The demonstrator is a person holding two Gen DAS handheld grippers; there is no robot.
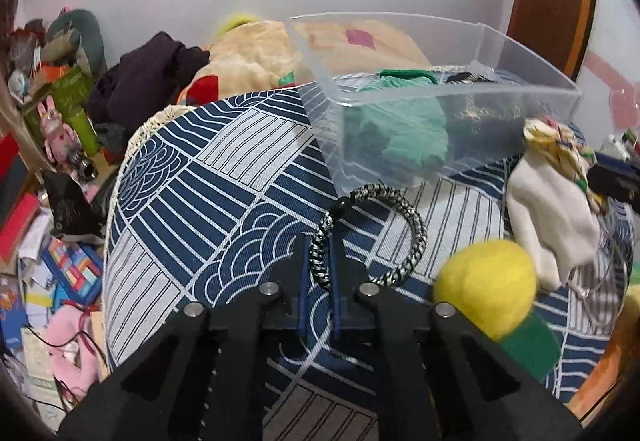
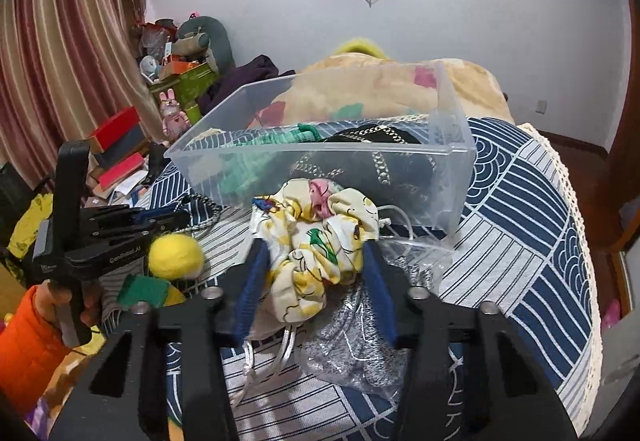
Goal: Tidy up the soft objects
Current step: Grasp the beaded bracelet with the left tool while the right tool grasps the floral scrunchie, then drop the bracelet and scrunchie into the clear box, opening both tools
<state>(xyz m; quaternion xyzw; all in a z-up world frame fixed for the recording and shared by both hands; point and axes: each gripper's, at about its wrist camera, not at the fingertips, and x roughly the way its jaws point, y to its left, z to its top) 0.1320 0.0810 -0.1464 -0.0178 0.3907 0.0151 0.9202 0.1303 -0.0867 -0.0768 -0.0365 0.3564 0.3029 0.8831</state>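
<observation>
Left gripper: fingers nearly closed, clamping the braided cord loop. Right gripper: fingers spread, flanking the yellow scrunchie, to the loop's right.

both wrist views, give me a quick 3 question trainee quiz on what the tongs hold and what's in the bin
1. True or false: the left tongs are shut on the braided cord loop.
2. What sits between the fingers of the right tongs?
A. the yellow felt ball
B. the patterned scrunchie
C. a red box
3. Fill in: inside the clear plastic bin lie a ____ cloth item and a dark item with a chain.

Key
1. True; the cord is pinched between the blue pads.
2. B, the patterned scrunchie; the yellow felt ball lies on the tablecloth.
3. Green; the green cloth lies next to the dark chained item.
</observation>
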